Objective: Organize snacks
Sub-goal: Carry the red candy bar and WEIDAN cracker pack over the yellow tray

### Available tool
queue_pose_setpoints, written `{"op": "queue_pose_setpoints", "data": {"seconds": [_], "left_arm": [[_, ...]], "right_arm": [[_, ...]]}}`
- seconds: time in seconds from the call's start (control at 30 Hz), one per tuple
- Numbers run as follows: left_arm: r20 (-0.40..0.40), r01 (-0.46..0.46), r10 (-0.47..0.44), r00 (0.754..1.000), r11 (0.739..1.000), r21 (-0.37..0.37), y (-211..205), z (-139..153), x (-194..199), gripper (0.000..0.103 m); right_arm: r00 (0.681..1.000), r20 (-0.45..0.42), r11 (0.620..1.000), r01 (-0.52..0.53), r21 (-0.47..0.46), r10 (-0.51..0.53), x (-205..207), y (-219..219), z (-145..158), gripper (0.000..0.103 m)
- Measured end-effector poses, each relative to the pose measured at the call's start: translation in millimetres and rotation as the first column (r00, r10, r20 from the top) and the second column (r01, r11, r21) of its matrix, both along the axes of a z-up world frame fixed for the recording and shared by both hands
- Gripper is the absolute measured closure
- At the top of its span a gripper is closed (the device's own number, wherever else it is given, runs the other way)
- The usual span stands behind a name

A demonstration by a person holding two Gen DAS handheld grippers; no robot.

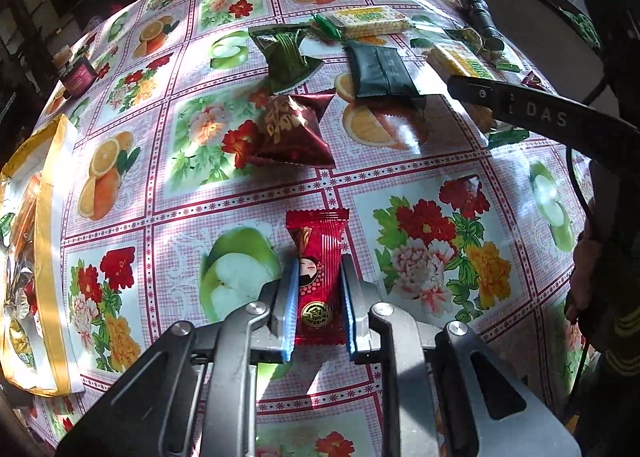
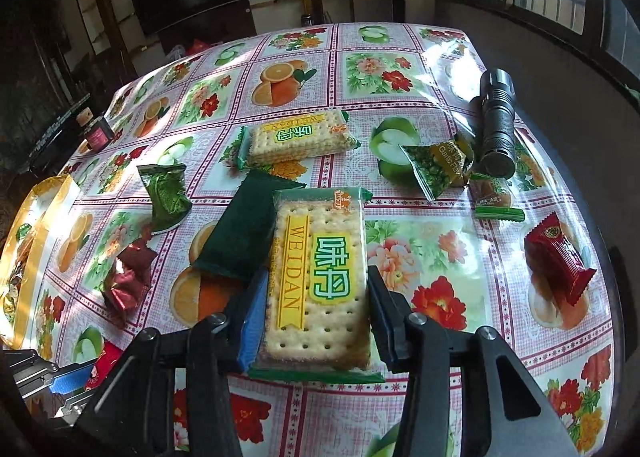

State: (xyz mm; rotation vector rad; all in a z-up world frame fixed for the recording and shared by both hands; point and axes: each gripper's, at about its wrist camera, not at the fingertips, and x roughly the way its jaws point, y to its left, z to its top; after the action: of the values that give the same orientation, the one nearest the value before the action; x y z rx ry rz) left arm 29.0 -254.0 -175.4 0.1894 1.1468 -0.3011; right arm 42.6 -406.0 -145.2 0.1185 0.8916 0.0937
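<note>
In the left wrist view a slim red snack packet [image 1: 318,241] lies lengthwise on the fruit-print tablecloth [image 1: 400,185]. My left gripper [image 1: 318,269] is shut on it, with both blue pads against its sides. In the right wrist view a Weidan cracker pack [image 2: 320,249] sits between the fingers of my right gripper [image 2: 316,281], whose pads touch its long edges. One end of the pack overlaps a dark green packet [image 2: 236,241]. A gold-rimmed bag [image 1: 48,257] with snacks inside stands open at the table's left edge.
Loose on the table are a second cracker pack [image 2: 298,139], a green packet [image 2: 166,193], a crumpled dark red packet [image 2: 128,281], a red packet [image 2: 556,257] at the right edge and a garlic snack packet [image 2: 436,165]. A black flashlight [image 2: 496,125] lies far right and a small jar [image 2: 96,133] far left.
</note>
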Motion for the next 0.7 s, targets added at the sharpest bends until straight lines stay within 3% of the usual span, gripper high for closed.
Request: {"op": "queue_pose_setpoints", "data": {"seconds": [0.3, 0.7], "left_arm": [[0.036, -0.031, 0.031, 0.999, 1.000, -0.002, 18, 17, -24, 0.083], [0.075, -0.074, 0.075, 0.994, 0.997, -0.023, 42, 33, -46, 0.083]], "right_arm": [[0.993, 0.086, 0.996, -0.078, 0.033, 0.075, -54, 22, 37, 0.057], [0.985, 0.104, 0.986, -0.147, 0.077, 0.139, -83, 45, 45, 0.057]]}}
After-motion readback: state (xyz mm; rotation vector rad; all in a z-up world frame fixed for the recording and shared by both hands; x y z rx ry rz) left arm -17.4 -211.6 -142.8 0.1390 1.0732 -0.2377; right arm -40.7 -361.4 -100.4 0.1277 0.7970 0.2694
